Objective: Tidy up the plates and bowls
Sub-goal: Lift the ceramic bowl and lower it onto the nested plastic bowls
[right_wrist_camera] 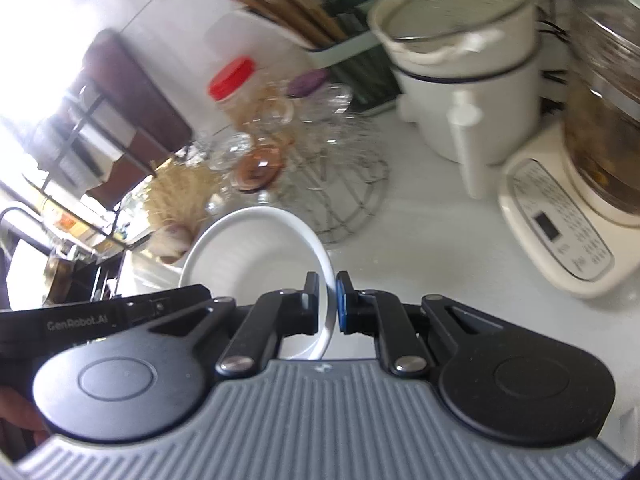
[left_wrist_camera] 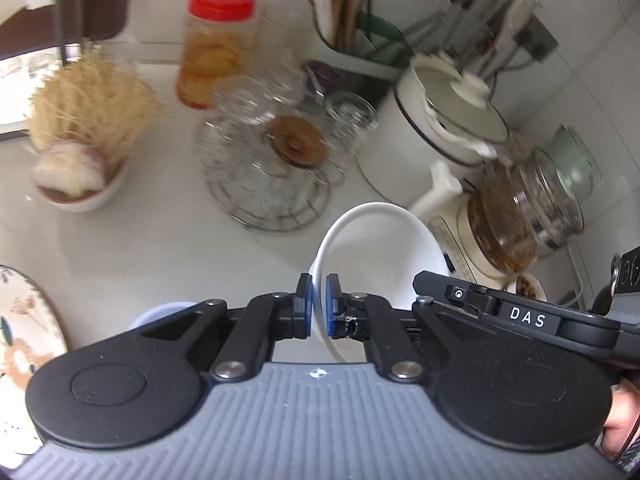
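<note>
White stone-like counter [left_wrist_camera: 152, 236] carries everything here, and both views are smeared by blur. At the back stands a white pot [left_wrist_camera: 440, 128] with a glass lid, and to its right a cream kettle base [right_wrist_camera: 560, 224] with a glass jug on it. A wire rack [left_wrist_camera: 268, 184] of upturned glasses sits mid-counter; behind it are a red-capped jar [left_wrist_camera: 216, 48] and a holder of chopsticks [left_wrist_camera: 348, 4]. To the left a small bowl [left_wrist_camera: 80, 192] holds pale noodle-like strands and a bulb of what may be garlic. A flowered plate [left_wrist_camera: 28, 340] shows at the left edge of the left wrist view.

The white bowl [left_wrist_camera: 380, 256] — the task's thing — is held tilted above the counter, in front of the rack and near the kettle base. The left hand-held gripper [left_wrist_camera: 318, 304] is closed on its rim, one blue pad inside the wall and one outside. The right hand-held gripper [right_wrist_camera: 328, 304] is clamped on the rim at the opposite side of the same bowl [right_wrist_camera: 256, 256] — so both grip it at once. Each view catches the other gripper's black body beside the bowl.
</note>
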A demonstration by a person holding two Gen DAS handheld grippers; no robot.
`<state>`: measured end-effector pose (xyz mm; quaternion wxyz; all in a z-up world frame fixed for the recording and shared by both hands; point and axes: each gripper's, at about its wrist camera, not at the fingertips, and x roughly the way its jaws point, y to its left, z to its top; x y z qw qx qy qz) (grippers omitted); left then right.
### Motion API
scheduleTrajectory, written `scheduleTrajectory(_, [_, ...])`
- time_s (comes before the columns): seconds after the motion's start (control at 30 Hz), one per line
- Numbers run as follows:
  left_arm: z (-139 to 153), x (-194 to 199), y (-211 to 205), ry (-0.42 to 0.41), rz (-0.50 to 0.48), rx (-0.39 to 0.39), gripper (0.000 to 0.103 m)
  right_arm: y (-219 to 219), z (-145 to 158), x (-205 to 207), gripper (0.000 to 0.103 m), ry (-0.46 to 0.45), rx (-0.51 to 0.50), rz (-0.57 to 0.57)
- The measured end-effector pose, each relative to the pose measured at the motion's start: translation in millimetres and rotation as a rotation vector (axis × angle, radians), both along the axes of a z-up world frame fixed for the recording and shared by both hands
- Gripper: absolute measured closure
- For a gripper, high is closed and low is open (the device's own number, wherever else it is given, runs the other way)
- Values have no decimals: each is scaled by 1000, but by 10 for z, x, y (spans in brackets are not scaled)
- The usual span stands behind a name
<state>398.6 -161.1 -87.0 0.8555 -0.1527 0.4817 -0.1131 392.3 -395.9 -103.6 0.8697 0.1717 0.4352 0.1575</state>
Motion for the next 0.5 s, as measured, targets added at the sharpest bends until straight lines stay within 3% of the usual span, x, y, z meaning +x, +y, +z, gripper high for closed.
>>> scheduleTrajectory(0.27, [-26, -191, 516, 6, 104, -3, 95, 538, -25, 79, 90, 11, -24, 116])
scheduleTrajectory(0.5, [-307, -341, 843, 70, 193, 3, 95, 965, -241, 61, 89, 39, -72, 191])
